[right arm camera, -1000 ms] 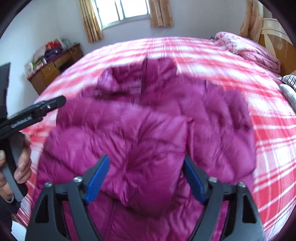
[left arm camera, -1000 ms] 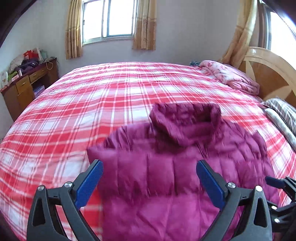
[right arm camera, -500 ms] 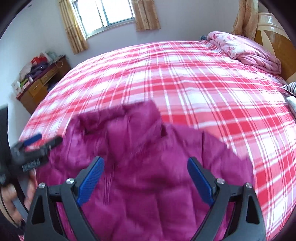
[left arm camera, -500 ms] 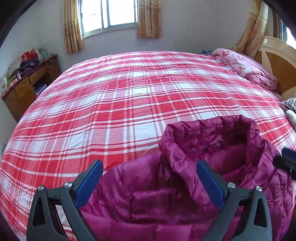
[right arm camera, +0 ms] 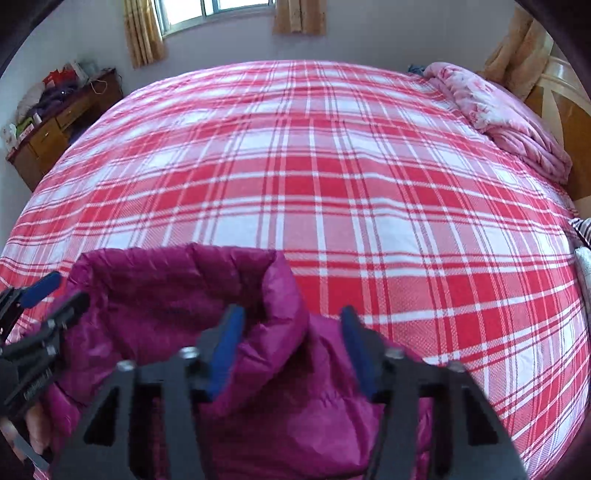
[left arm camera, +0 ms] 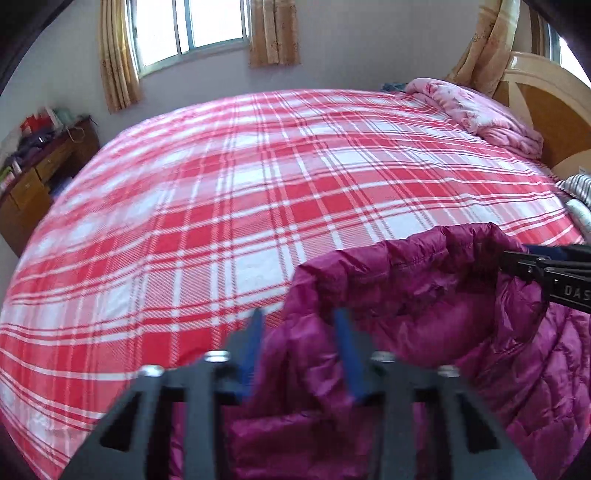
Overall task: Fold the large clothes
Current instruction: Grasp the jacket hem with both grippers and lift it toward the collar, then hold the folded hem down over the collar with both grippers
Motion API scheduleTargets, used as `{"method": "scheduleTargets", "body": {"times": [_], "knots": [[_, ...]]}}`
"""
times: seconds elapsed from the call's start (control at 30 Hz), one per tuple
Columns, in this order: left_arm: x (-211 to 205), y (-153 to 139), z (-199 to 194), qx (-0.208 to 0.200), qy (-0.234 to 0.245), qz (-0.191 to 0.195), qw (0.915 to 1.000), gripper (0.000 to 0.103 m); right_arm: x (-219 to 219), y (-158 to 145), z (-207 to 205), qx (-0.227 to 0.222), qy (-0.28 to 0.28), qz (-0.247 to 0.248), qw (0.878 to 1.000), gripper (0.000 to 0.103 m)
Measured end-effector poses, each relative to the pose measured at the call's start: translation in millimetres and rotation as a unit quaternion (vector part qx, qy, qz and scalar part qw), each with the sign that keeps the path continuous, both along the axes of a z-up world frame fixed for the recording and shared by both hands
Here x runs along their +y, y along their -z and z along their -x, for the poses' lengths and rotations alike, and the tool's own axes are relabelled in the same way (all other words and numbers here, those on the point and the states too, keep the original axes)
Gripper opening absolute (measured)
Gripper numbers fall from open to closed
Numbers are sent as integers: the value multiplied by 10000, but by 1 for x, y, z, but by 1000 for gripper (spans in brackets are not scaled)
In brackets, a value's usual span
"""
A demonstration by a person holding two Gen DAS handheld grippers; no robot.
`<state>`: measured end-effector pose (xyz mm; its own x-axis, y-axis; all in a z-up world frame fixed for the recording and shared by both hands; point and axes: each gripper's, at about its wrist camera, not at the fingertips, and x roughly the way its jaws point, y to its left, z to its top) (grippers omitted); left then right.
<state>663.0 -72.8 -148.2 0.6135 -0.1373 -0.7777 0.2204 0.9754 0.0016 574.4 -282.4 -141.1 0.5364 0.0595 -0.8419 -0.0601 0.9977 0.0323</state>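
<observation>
A magenta quilted puffer jacket point(left arm camera: 424, 306) lies at the near edge of the red plaid bed point(left arm camera: 258, 184), collar standing up toward the room. My left gripper point(left arm camera: 299, 347) has its blue pads narrowed around the jacket's left shoulder fabric beside the collar. My right gripper point(right arm camera: 291, 347) has its blue pads closing around the right side of the collar point(right arm camera: 280, 295), with fabric between them. Each gripper shows in the other's view: the right one at the collar's right edge point(left arm camera: 546, 266), the left one at the collar's left edge point(right arm camera: 40, 306).
A pink floral quilt point(left arm camera: 476, 107) is bunched at the bed's far right by the wooden headboard point(left arm camera: 546, 96). A striped pillow point(left arm camera: 580, 188) lies at the right edge. A cluttered wooden desk point(left arm camera: 40, 162) stands left of the bed. Curtained window point(left arm camera: 192, 29) behind.
Both grippers went from wide open above the jacket to narrowed on the fabric at either side of the collar. The jacket now sits lower and nearer in both views.
</observation>
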Motion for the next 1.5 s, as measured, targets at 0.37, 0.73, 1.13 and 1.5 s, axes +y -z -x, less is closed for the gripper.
{"method": "scheduleTargets", "body": {"times": [0.37,0.73,1.13,1.5], "knots": [[14,3,50,-37,191,105,9998,8,-25,19,53,-363,-180,129,9991,10],[18,-47,81,-632,122,545,9964,9,-27,48,65,-620,-229,343,9972,10],[-29,-10,23,-406,-198,240,9987,85,-37,56,70,-922,-125,-157,9955,10],[-24,46,20,268,-361,271,9986,84,-47,39,88,-1172,-3,-434,9922,28]]}}
